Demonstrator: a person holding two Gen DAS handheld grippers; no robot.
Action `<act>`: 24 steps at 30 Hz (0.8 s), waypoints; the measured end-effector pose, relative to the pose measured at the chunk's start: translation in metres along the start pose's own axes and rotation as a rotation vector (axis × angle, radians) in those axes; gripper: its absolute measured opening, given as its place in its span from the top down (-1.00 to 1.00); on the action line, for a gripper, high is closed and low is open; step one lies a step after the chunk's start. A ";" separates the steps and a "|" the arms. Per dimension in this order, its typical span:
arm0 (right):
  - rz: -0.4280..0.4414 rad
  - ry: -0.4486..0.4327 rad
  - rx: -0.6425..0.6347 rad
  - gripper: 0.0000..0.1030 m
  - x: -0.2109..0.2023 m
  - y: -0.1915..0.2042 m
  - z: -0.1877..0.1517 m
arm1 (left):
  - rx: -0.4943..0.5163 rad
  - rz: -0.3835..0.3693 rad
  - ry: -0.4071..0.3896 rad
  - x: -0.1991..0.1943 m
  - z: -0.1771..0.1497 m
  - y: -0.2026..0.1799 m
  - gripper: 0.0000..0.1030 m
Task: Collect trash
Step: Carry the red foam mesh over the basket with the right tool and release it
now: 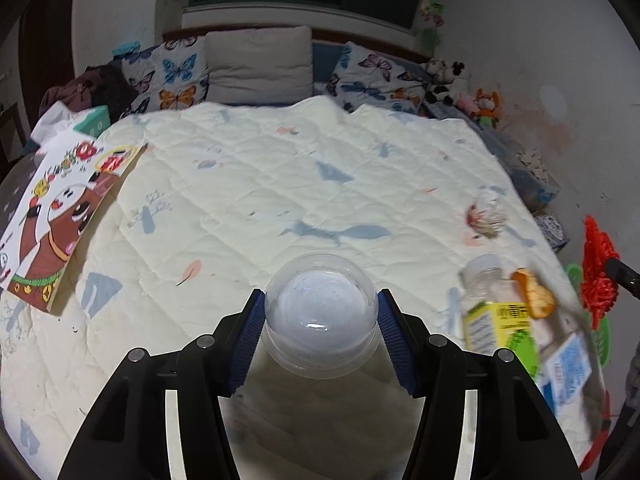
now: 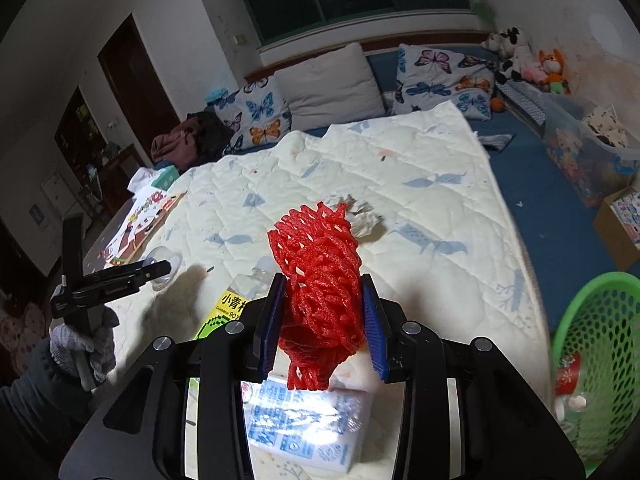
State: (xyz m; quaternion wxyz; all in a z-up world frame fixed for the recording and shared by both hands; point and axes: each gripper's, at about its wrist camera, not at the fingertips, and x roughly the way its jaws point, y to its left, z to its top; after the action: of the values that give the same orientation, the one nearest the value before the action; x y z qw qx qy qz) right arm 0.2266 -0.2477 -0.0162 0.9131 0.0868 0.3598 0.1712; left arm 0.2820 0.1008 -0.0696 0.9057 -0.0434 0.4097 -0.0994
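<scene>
Gripping a clear, dome-shaped plastic cup (image 1: 320, 322) between its blue ribbed pads, the left gripper (image 1: 320, 334) holds the cup with its round base facing the lens, above the cream quilted bedspread (image 1: 248, 184) printed with pale blue animals and leaves. Only the left wrist view shows this grip closely; the right wrist view shows the same cup (image 2: 164, 266) small at the left, held by the left gripper (image 2: 160, 270) in a grey knitted glove (image 2: 86, 346). The right gripper (image 2: 324, 320) pinches a crumpled red foam fruit net (image 2: 318, 280), its open mesh bulging above and below the jaws; in the left wrist view the net (image 1: 598, 276) appears only at the right edge. A crumpled white tissue (image 2: 362, 216) lies on the bedspread beyond the net. A clear plastic bottle with a yellow and green label (image 1: 494, 312) lies on its side near the bed's edge, a piece of orange peel (image 1: 534, 294) beside it. The right wrist view alone shows a blue-printed white plastic packet (image 2: 308, 432) beneath the jaws and a green perforated plastic basket (image 2: 600, 360) at lower right, already containing some scraps. A flat cartoon-printed cardboard sheet (image 1: 56, 216) rests at the bed's left side.
</scene>
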 end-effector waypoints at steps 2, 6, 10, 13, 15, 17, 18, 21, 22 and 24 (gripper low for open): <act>-0.005 -0.008 0.006 0.27 -0.006 -0.004 -0.002 | 0.015 -0.012 -0.007 -0.008 0.001 -0.011 -0.07; -0.024 -0.021 0.024 0.27 -0.020 -0.015 -0.008 | 0.052 -0.045 -0.026 -0.023 0.004 -0.038 -0.07; -0.061 -0.034 0.047 0.27 -0.038 -0.032 -0.016 | 0.092 -0.090 -0.041 -0.036 0.006 -0.068 -0.07; -0.099 -0.041 0.062 0.27 -0.052 -0.049 -0.023 | 0.117 -0.124 -0.046 -0.041 0.006 -0.091 -0.07; -0.129 -0.045 0.080 0.27 -0.064 -0.064 -0.030 | 0.142 -0.150 -0.047 -0.043 0.007 -0.111 -0.07; -0.157 -0.046 0.094 0.27 -0.073 -0.077 -0.038 | 0.169 -0.178 -0.049 -0.044 0.007 -0.131 -0.07; -0.173 -0.047 0.102 0.27 -0.078 -0.083 -0.042 | 0.178 -0.187 -0.050 -0.044 0.007 -0.138 -0.07; -0.230 -0.051 0.122 0.27 -0.094 -0.105 -0.053 | 0.208 -0.226 -0.045 -0.043 0.007 -0.168 -0.07; -0.253 -0.052 0.129 0.27 -0.100 -0.113 -0.057 | 0.222 -0.241 -0.041 -0.042 0.007 -0.180 -0.07; -0.285 -0.052 0.153 0.27 -0.111 -0.130 -0.065 | 0.247 -0.260 -0.039 -0.041 0.006 -0.199 -0.07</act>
State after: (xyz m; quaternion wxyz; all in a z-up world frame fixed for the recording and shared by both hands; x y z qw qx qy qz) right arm 0.1390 -0.4069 -0.0304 0.9278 0.1086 0.3567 0.0096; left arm 0.2317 -0.0846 -0.0038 0.8915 0.0134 0.3676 -0.2644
